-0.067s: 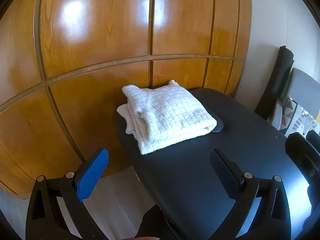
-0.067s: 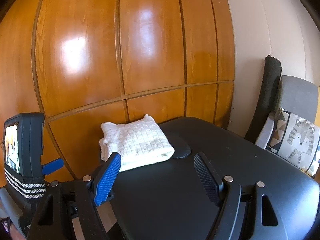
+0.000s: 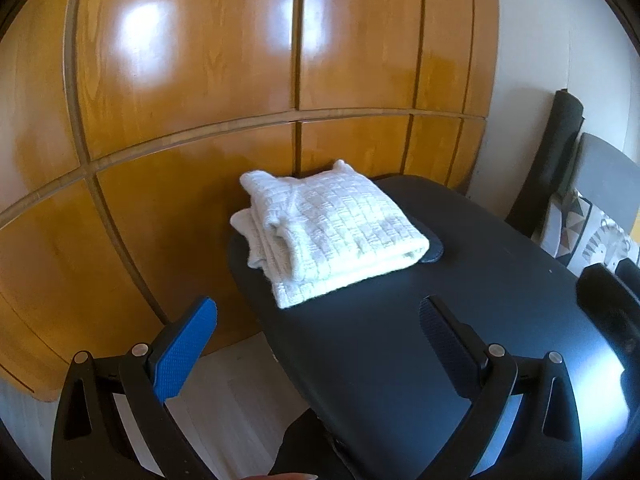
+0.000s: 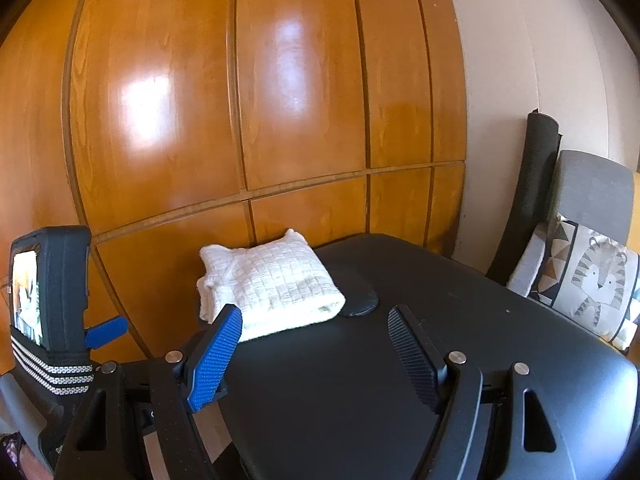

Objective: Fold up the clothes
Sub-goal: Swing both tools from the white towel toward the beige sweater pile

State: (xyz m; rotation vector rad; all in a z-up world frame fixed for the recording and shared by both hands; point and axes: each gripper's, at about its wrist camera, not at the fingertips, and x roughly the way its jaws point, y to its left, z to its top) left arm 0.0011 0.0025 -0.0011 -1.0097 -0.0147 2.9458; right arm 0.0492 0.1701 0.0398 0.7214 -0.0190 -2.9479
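Note:
A white knitted garment [image 3: 328, 232] lies folded in a thick stack at the far left corner of the black table [image 3: 400, 340], partly over a dark oval pad [image 3: 434, 249]. My left gripper [image 3: 318, 314] is open and empty, held back from the stack at the table's near left edge. In the right wrist view the same folded garment [image 4: 272, 284] sits beyond my right gripper [image 4: 314, 320], which is also open with nothing between its fingers. Both grippers are apart from the cloth.
Glossy wooden cabinet doors [image 4: 280, 120] stand right behind the table. At the right are a grey chair [image 4: 592, 188] with a tiger-print cushion [image 4: 592, 280] and a dark rolled mat [image 4: 532, 184]. The left gripper's body with a small screen [image 4: 44, 292] shows at the left.

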